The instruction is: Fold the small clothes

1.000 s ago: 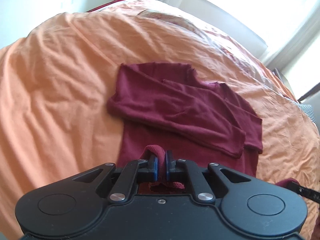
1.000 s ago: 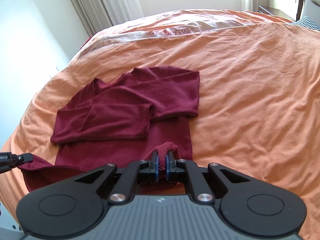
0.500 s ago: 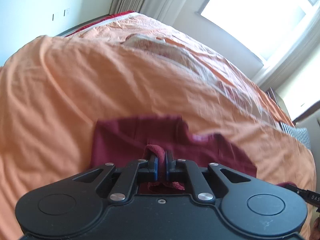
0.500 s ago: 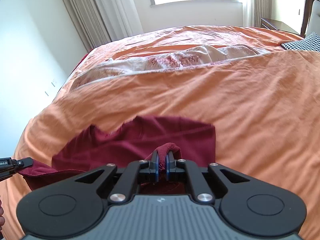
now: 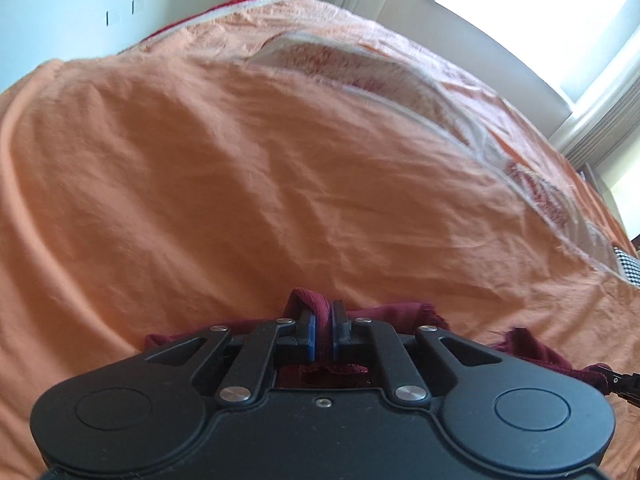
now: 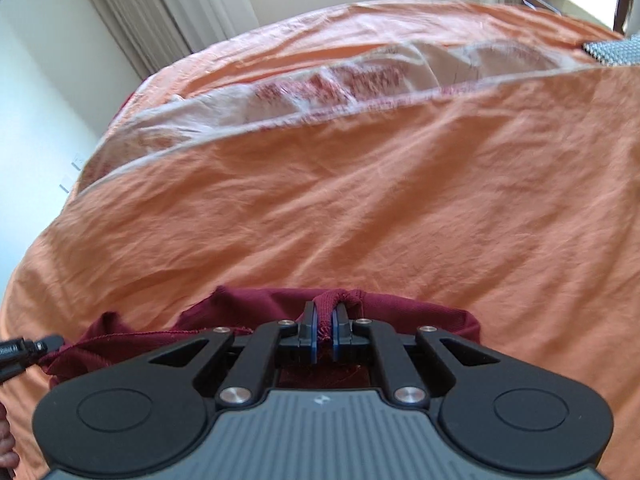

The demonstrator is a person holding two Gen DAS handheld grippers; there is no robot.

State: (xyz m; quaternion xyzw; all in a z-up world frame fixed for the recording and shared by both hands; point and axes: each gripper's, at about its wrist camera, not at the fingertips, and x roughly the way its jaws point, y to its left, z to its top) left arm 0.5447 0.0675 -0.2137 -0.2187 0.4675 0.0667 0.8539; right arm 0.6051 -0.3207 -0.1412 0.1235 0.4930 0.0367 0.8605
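Observation:
A dark red long-sleeved shirt (image 6: 256,308) lies on an orange bedspread (image 6: 360,200). Only a strip of it shows past each gripper body. My left gripper (image 5: 323,326) is shut on a bunched piece of the shirt's (image 5: 400,310) hem, and red cloth pokes up between its blue pads. The right gripper (image 6: 324,326) is shut on the hem too, further along the same edge. In the right wrist view the left gripper's tip (image 6: 28,350) shows at the far left edge, pinching cloth. The right gripper's tip (image 5: 616,380) shows at the right edge of the left wrist view.
The bedspread (image 5: 240,180) fills both views, wrinkled, with a white and red patterned fold-back (image 6: 340,84) near the head of the bed. A checkered pillow (image 6: 612,50) lies at the far right. Curtains (image 6: 132,20) and a bright window are behind the bed.
Both grippers have carried the held hem forward over the shirt toward the head of the bed. The folded sleeves and body have dropped out of view beneath the grippers.

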